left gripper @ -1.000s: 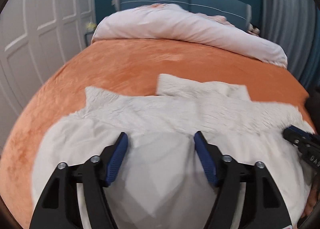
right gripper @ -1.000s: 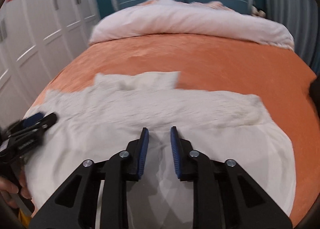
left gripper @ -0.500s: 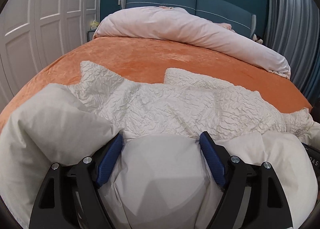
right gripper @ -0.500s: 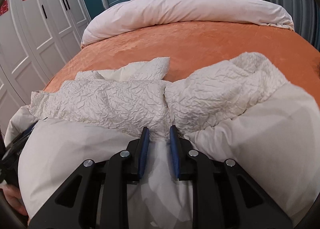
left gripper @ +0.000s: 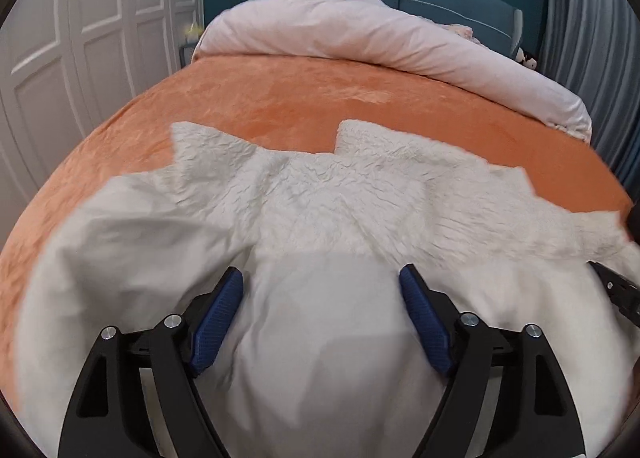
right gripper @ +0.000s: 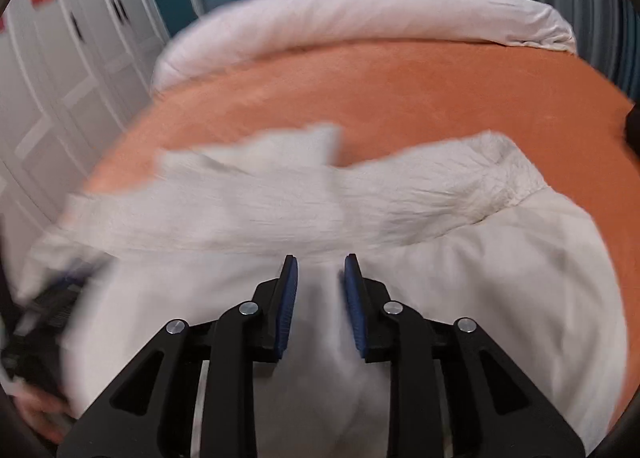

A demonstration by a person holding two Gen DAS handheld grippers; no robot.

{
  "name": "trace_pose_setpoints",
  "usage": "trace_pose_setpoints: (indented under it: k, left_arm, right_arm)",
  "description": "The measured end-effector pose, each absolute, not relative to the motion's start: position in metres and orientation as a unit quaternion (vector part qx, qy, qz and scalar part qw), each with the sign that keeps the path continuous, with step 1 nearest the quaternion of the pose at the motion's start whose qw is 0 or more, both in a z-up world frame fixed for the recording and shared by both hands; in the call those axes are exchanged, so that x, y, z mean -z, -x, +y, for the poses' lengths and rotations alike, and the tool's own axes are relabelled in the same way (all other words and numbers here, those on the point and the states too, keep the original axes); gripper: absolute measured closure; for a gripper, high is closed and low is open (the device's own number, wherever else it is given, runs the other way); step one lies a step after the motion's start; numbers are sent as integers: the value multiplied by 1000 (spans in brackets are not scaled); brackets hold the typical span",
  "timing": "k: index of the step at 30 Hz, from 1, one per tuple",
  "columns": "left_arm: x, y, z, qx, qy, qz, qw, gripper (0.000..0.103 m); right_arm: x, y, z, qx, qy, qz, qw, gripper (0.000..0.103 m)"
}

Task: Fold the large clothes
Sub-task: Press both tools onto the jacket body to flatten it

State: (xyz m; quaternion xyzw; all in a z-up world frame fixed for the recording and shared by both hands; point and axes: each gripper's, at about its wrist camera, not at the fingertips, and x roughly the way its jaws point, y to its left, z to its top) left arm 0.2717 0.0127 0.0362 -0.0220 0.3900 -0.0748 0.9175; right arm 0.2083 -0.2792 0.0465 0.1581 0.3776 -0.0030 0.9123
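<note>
On the orange bed [left gripper: 280, 97], down at the near end, there's a big white garment [left gripper: 320, 217] spread across most of the width, crinkly textured part further up and a smooth white layer bunched right under both grippers. The left gripper [left gripper: 322, 312] has its jaws wide apart with a mound of the smooth fabric bulging up between them, but as far as I can see the pads aren't pinching anything, the cloth just sits in the gap. The right gripper [right gripper: 321, 300] is much narrower and its jaws are opening right now, with a fold of the same white fabric between the blue pads [right gripper: 289, 298]; looks to me like it's letting go rather than gripping, since there's a sliver of space on each side. Both views are pretty blurry, so take the fine detail with salt. My read: this is the end of one fold, the near edge just laid down over the body of the thing and both claws releasing it. Next move probably means backing both grippers clear without dragging the cloth, then finding a fresh edge or corner to grab for the next fold, likely out at the sides. The pink duvet [left gripper: 380, 33] rolled up at the head end is well apart and not in the way.
</note>
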Motion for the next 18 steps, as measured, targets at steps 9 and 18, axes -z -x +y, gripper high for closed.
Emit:
trace_pose_setpoints:
  k: [9,18]
  left_arm:
    - [-38,-228,-6,100,16,402,910,25]
    - [1,-220,-11,58,-28,374,925,9]
  right_arm:
    - [-38,-184,-191,-53,-71,394,915,80]
    - [-7,-180,-180,-32,-30,381,924,82]
